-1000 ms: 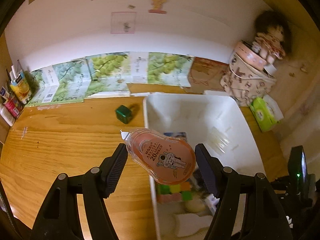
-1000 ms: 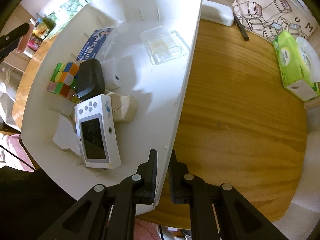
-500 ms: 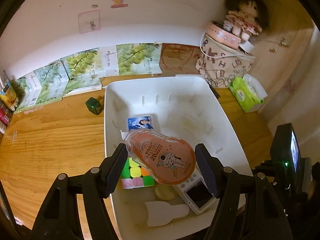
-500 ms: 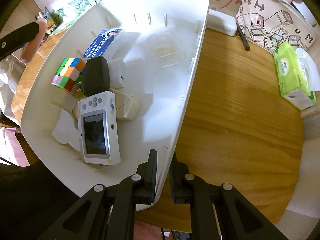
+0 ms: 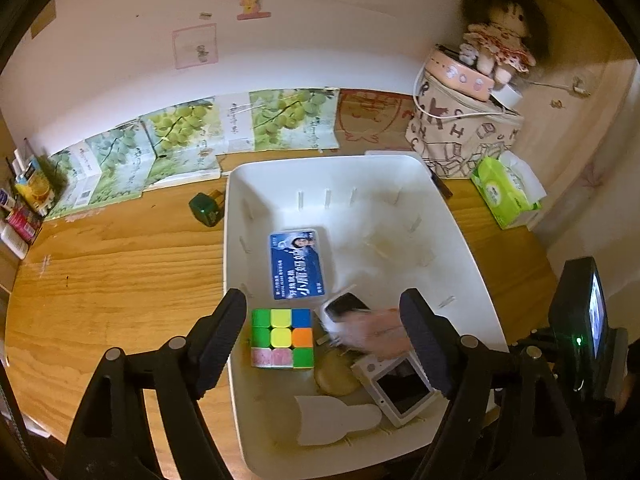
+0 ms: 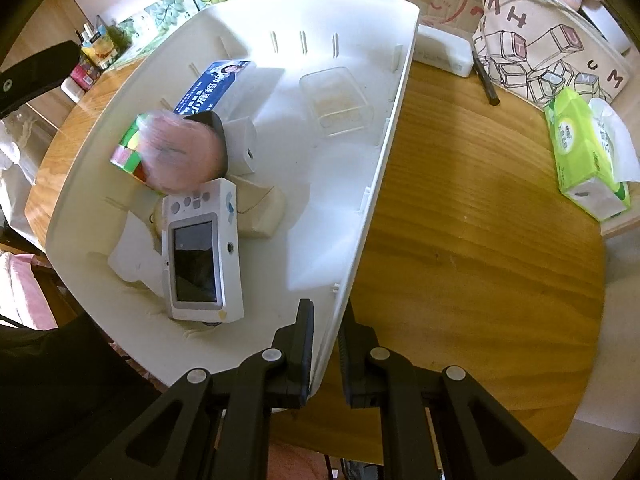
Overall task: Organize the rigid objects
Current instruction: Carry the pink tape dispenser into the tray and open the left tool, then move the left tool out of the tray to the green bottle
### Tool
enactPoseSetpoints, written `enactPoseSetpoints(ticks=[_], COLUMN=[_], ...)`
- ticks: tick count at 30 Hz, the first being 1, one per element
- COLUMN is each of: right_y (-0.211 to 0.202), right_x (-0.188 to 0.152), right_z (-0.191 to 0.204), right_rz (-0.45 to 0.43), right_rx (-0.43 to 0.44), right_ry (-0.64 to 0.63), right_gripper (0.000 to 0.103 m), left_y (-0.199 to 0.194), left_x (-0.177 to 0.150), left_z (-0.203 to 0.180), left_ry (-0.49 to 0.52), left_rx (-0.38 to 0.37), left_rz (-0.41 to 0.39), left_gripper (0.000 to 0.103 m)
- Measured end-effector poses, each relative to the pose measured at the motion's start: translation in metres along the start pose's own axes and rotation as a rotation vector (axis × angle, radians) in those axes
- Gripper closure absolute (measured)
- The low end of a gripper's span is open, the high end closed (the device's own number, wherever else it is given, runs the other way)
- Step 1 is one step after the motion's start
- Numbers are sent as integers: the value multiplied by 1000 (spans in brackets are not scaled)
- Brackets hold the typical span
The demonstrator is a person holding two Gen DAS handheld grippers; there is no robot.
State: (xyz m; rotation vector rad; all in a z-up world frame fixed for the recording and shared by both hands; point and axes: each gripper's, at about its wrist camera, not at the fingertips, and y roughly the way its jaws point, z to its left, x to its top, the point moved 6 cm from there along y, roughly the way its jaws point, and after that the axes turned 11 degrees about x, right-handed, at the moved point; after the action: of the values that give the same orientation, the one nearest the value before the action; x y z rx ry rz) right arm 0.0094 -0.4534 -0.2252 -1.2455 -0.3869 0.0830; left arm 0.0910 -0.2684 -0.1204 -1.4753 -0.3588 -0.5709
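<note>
The pink tape roller [image 6: 180,152], a light, hard, smooth plastic thing best pinched across its flat sides, is a blur dropping into the white bin [image 5: 360,184] over the cube [image 5: 281,338], free of the opening left claw [image 5: 324,336], while the right claw [image 6: 325,352] clamps the bin's near rim.

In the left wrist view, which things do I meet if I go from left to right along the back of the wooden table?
Small dark green cube-shaped object → large white plastic bin → cream fabric bag printed with letter blocks → green pack of tissues.
</note>
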Motion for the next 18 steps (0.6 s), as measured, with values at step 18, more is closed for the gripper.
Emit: enactPoseSetpoints(ticks=[18], right_y=[12], right_x=[6], right_z=[2], right_rz=[37], right_rx=[-29], right_ry=[8], right_gripper=[90], left_y=[23], left_x=[-1], left_z=[69], left_ry=[-161], left_rx=[130], left_rz=[80], left_gripper=[21])
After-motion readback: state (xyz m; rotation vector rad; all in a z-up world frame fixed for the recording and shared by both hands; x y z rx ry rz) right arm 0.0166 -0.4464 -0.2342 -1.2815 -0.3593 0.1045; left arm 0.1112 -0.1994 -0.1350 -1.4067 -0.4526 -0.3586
